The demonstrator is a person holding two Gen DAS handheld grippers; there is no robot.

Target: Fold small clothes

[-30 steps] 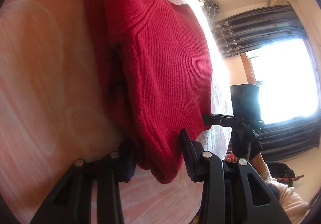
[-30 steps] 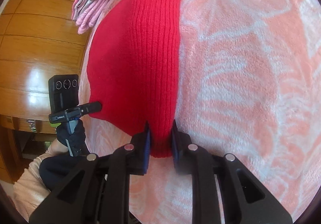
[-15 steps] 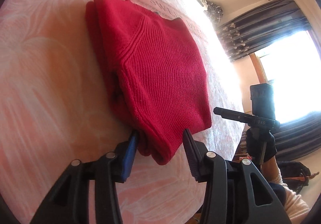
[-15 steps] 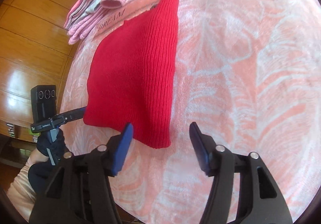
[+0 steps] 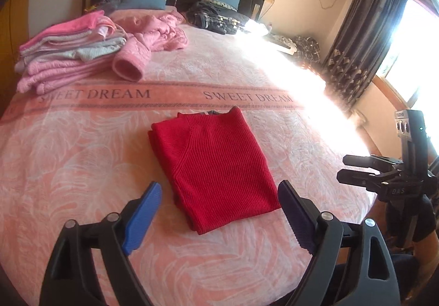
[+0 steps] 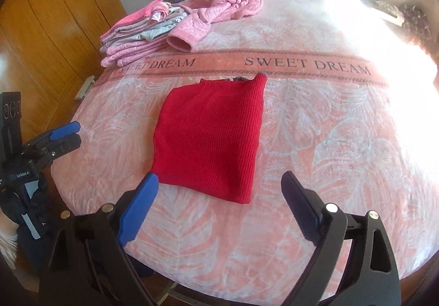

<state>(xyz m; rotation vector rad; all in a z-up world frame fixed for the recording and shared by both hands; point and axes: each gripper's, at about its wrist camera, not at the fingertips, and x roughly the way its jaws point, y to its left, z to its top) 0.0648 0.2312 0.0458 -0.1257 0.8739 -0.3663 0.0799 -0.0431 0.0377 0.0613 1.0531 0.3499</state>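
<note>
While the folded red sweater (image 5: 216, 163) lies flat on the bed (image 5: 82, 157), long axis running away toward the headboard, both the left hand-held gripper (image 5: 219, 212) and right hand-held gripper (image 6: 219, 207) hover spread and empty just short of its near edge, about equally close

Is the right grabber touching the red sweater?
Apart. In the right wrist view, the open right gripper shows bare blanket between its fingertips and the red sweater.

Harsh window (image 5: 411, 39) glare, perhaps overexposed
</note>
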